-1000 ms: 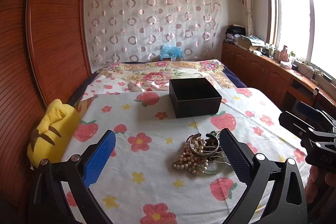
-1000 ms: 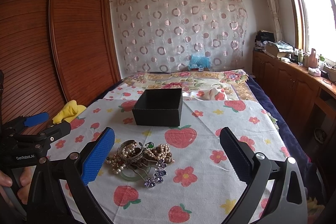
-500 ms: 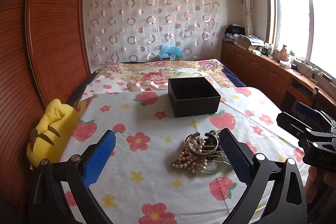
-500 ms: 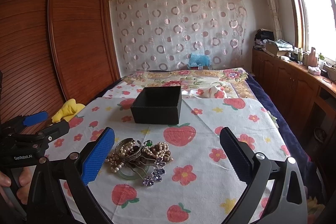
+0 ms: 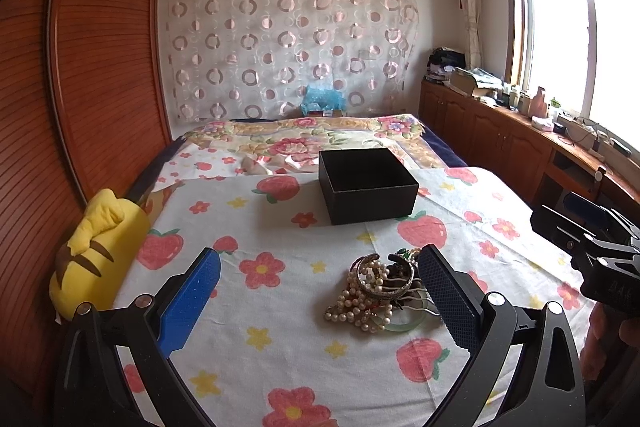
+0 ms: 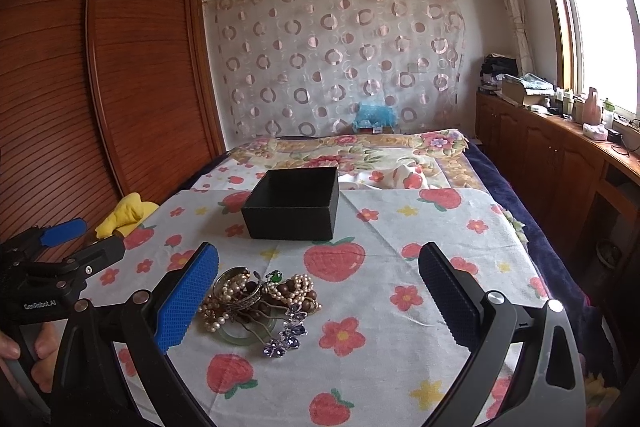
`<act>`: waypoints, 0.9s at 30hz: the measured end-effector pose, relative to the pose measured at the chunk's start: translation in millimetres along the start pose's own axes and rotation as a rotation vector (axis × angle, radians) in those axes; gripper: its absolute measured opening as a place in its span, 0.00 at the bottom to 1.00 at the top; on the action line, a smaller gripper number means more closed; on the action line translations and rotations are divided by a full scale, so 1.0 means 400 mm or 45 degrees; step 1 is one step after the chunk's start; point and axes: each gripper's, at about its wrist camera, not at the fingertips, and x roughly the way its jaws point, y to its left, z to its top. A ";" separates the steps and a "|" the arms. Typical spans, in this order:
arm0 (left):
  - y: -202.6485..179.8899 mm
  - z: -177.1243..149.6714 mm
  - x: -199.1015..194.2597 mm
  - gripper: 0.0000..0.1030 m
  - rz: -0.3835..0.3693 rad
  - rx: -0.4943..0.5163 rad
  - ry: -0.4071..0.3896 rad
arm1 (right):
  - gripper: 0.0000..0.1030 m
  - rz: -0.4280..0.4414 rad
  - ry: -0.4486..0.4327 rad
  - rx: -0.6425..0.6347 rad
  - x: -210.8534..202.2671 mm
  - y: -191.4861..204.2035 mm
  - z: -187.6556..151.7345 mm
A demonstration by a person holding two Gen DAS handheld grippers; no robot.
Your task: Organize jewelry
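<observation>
A tangled pile of jewelry (image 5: 380,291) (image 6: 256,301) lies on the strawberry-print cloth: pearl strands, a metal bangle, a green jade bangle, brown beads and a purple flower clip. Behind it stands an open black box (image 5: 366,185) (image 6: 294,203), its inside hidden from view. My left gripper (image 5: 320,301) hovers open above the cloth, its right finger just beside the pile. My right gripper (image 6: 318,301) is open too, its left finger right beside the pile. Neither holds anything.
A yellow plush toy (image 5: 96,251) (image 6: 126,213) sits at the cloth's left edge by the wooden wardrobe (image 6: 100,75). A flowered quilt (image 5: 304,141) covers the bed beyond the box. Wooden cabinets (image 6: 556,155) with clutter run under the window on the right.
Both views drift slightly; the box and the jewelry pile shift a little left in each frame. Both grippers stay open and nothing on the cloth has moved.
</observation>
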 end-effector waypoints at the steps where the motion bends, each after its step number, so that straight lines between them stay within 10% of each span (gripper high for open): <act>1: 0.005 -0.002 0.002 0.93 -0.001 -0.001 0.000 | 0.98 0.000 0.000 0.002 -0.002 -0.003 0.002; 27: -0.005 -0.047 0.091 0.93 -0.116 0.009 0.121 | 0.98 0.013 0.063 -0.011 0.037 -0.028 -0.030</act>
